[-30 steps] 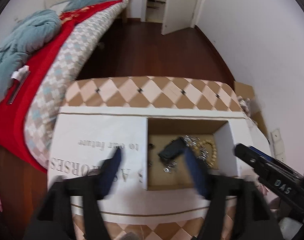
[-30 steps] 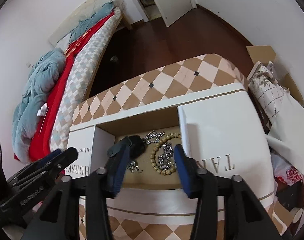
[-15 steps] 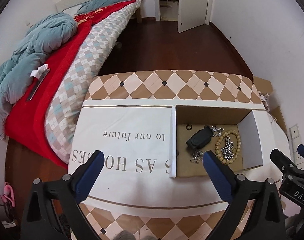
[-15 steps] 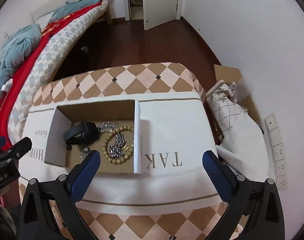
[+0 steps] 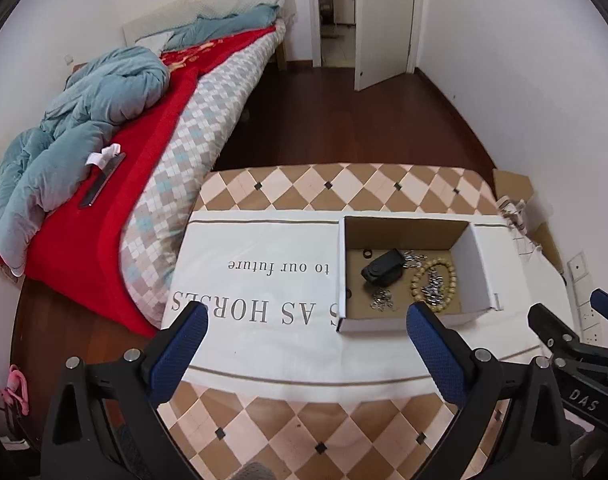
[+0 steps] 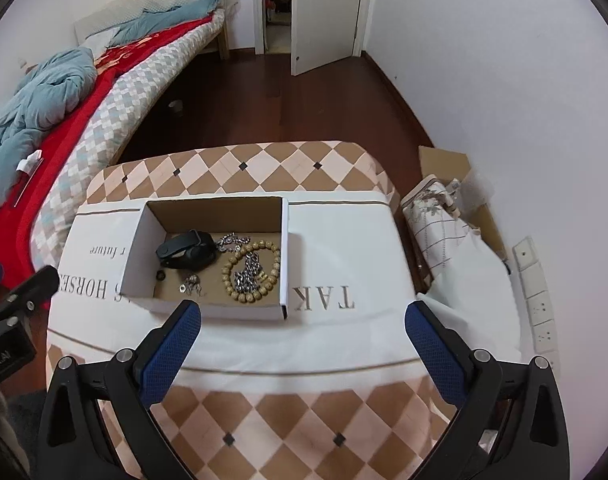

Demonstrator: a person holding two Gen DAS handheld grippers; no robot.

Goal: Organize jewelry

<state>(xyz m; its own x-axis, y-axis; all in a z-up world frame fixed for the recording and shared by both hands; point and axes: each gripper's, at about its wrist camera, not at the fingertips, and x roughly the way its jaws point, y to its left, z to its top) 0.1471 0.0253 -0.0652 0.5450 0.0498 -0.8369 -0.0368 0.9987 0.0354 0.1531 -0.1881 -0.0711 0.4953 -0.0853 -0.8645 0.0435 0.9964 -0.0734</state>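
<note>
An open white cardboard box [image 5: 478,264] [image 6: 134,252] sits on a white cloth with printed letters. Inside lie a wooden bead bracelet [image 5: 434,282] [image 6: 251,272], a silver chain [image 6: 246,272] within its ring, a black wristband [image 5: 384,267] [image 6: 186,250], small silver pieces [image 5: 380,300] [image 6: 190,283] and a dark ring [image 6: 161,276]. My left gripper [image 5: 307,330] hovers open above the cloth, left of and nearer than the box. My right gripper [image 6: 302,326] hovers open over the box's near right corner. Nothing is between either pair of fingers.
The cloth [image 6: 344,240] covers a diamond-patterned table [image 6: 264,420]. A bed with red cover and blue quilt [image 5: 84,120] runs along the left. A patterned bag [image 6: 436,224] and a cardboard box stand to the right by the wall. Dark wooden floor leads to an open door [image 6: 324,12].
Both grippers have opened wide and pulled up and back from the box. The jewelry lies in the box, free of the fingers.
</note>
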